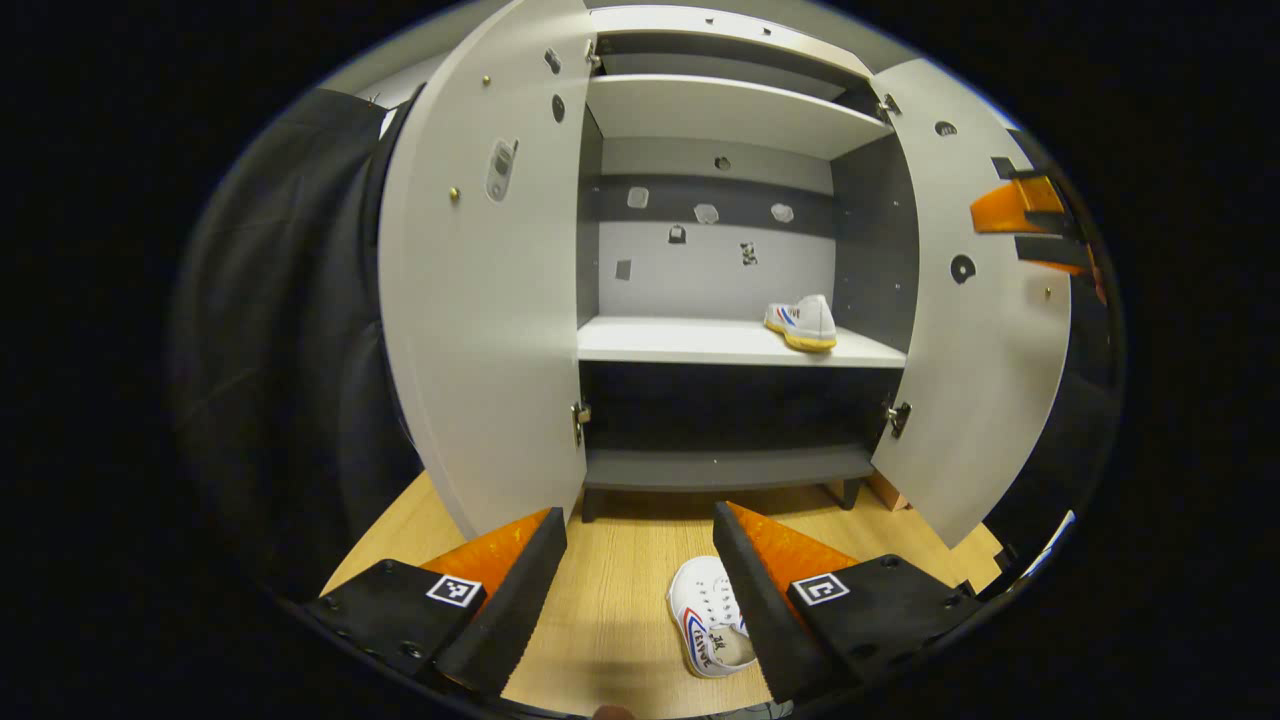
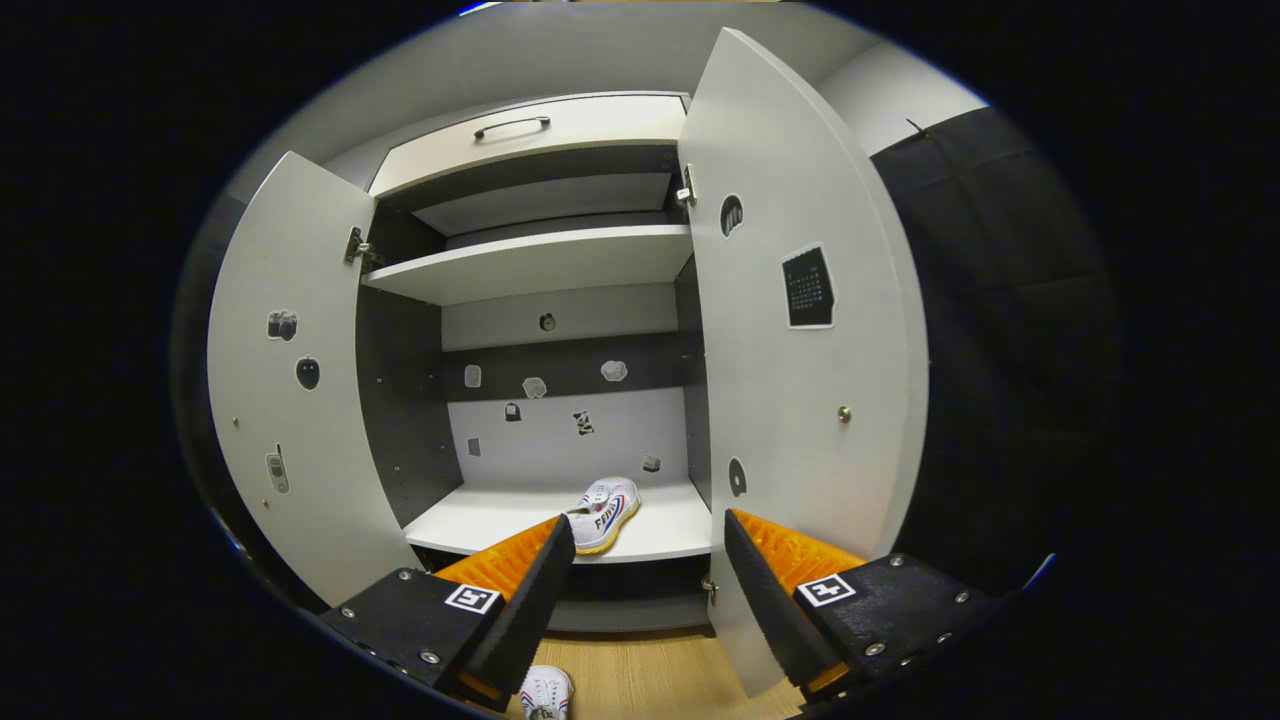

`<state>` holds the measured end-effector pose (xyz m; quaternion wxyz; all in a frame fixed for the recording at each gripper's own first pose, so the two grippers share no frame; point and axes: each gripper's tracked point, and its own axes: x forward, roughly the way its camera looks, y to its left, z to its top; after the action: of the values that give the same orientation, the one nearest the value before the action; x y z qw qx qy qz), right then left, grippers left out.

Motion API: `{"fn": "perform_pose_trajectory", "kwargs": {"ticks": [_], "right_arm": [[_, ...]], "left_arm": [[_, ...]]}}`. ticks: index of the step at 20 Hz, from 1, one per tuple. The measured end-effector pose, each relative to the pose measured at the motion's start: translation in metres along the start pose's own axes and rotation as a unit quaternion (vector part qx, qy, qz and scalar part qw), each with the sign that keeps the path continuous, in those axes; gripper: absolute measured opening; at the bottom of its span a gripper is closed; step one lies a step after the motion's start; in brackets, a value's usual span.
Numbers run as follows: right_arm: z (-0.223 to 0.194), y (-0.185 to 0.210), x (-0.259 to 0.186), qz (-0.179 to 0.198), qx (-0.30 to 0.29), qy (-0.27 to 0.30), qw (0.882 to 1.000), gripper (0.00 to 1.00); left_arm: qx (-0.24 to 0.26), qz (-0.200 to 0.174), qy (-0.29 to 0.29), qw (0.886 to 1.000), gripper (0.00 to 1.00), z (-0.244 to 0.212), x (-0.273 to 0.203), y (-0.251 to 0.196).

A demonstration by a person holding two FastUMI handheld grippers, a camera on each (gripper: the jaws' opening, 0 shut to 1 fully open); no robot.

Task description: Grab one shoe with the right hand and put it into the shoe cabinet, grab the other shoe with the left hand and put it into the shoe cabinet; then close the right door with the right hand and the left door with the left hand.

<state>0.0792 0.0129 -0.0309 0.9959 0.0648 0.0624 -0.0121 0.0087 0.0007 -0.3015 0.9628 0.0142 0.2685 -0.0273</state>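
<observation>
A white shoe [image 1: 806, 322] with red and blue stripes lies on the cabinet's white middle shelf [image 1: 700, 342], at its right end; in the right gripper view this shoe [image 2: 604, 512] lies just past my right gripper [image 2: 642, 580], which is open and holds nothing. The second white shoe [image 1: 708, 616] lies on the wooden floor in front of the cabinet, and my open left gripper [image 1: 640, 590] hovers over it, the shoe close to the right finger. Its toe [image 2: 545, 692] peeks below my right gripper. Both cabinet doors, left door [image 1: 480, 290] and right door [image 1: 975, 320], stand wide open.
The other gripper [image 1: 1030, 215] shows at the right edge, beside the right door. The wooden floor [image 1: 620, 600] spreads before the cabinet. Upper shelves [image 2: 540, 260] hold nothing, and a drawer with a handle [image 2: 512, 125] sits on top. Black cloth hangs on both sides.
</observation>
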Motion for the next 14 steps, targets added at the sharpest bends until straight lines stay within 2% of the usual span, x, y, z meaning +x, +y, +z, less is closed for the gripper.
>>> {"fn": "perform_pose_trajectory", "kwargs": {"ticks": [3,4,7,10,13,14], "right_arm": [[0.005,-0.007,-0.013,0.004,-0.004,-0.010,1.000,0.92],[0.005,-0.010,-0.017,0.003,-0.005,-0.011,1.000,0.92],[0.006,-0.017,-0.028,0.001,0.001,-0.011,1.000,0.92],[0.006,-0.022,-0.037,0.001,-0.001,-0.015,1.000,0.93],[0.003,-0.026,-0.041,0.001,-0.014,-0.018,1.000,0.92],[0.001,-0.027,-0.043,0.002,-0.017,-0.016,1.000,0.93]], "left_arm": [[-0.008,-0.020,0.066,0.998,0.95,-0.059,0.024,-0.017],[-0.008,-0.026,0.092,0.995,0.97,-0.080,0.031,-0.022],[0.012,-0.029,0.144,0.989,0.98,-0.125,0.040,-0.028],[-0.008,-0.042,0.198,0.979,0.97,-0.174,0.046,-0.039],[-0.005,-0.036,0.234,0.972,1.00,-0.205,0.055,-0.035],[-0.004,-0.038,0.238,0.971,0.98,-0.209,0.059,-0.035]]}}
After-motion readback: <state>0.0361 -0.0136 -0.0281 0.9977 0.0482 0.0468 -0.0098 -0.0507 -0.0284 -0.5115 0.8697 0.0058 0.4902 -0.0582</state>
